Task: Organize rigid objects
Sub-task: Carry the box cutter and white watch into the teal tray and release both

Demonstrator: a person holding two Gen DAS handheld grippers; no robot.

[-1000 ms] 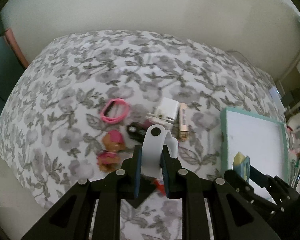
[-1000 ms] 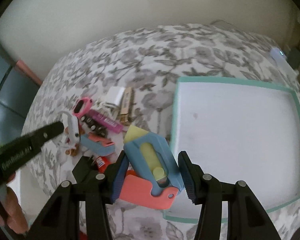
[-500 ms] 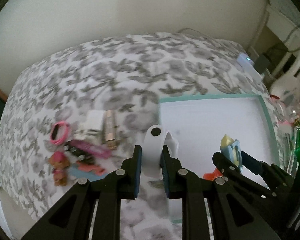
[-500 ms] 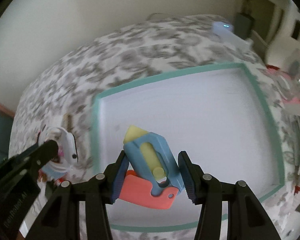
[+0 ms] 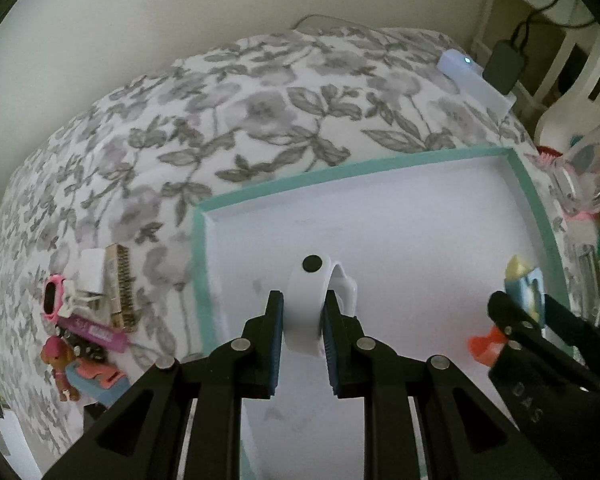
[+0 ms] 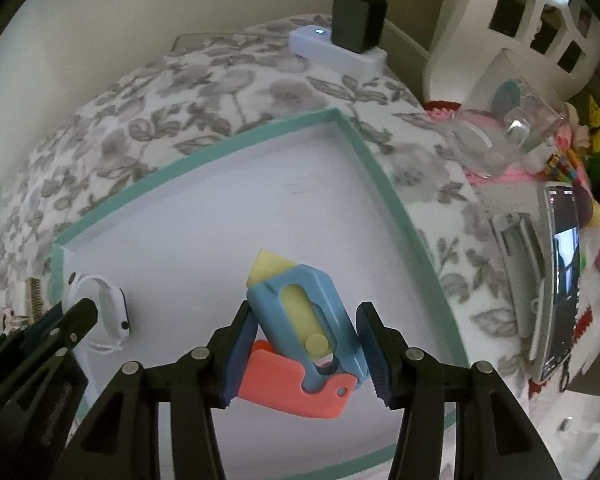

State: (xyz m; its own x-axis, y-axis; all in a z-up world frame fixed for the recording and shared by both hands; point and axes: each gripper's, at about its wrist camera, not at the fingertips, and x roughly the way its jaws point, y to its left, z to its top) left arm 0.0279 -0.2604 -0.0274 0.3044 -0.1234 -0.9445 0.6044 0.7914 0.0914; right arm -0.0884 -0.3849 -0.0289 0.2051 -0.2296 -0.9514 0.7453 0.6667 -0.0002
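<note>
My left gripper (image 5: pixel 301 312) is shut on a white smartwatch (image 5: pixel 310 304) and holds it over the left part of a white tray with a teal rim (image 5: pixel 340 170). My right gripper (image 6: pixel 305 344) is shut on a blue, yellow and coral toy knife (image 6: pixel 300 320) over the tray's middle (image 6: pixel 204 148). The watch (image 6: pixel 106 312) and left gripper also show at the left of the right wrist view; the toy knife (image 5: pixel 520 288) shows at the right of the left wrist view.
Left of the tray on the floral cloth lie a pink watch (image 5: pixel 53 299), a white charger (image 5: pixel 92 276), a gold comb-like piece (image 5: pixel 120 288), a purple stick (image 5: pixel 96 332) and a doll (image 5: pixel 58 360). A power strip (image 6: pixel 336 50) sits behind; a phone (image 6: pixel 560 272) and clutter are right.
Both grippers have swung right from the pile of small objects to over the tray, each still holding its object.
</note>
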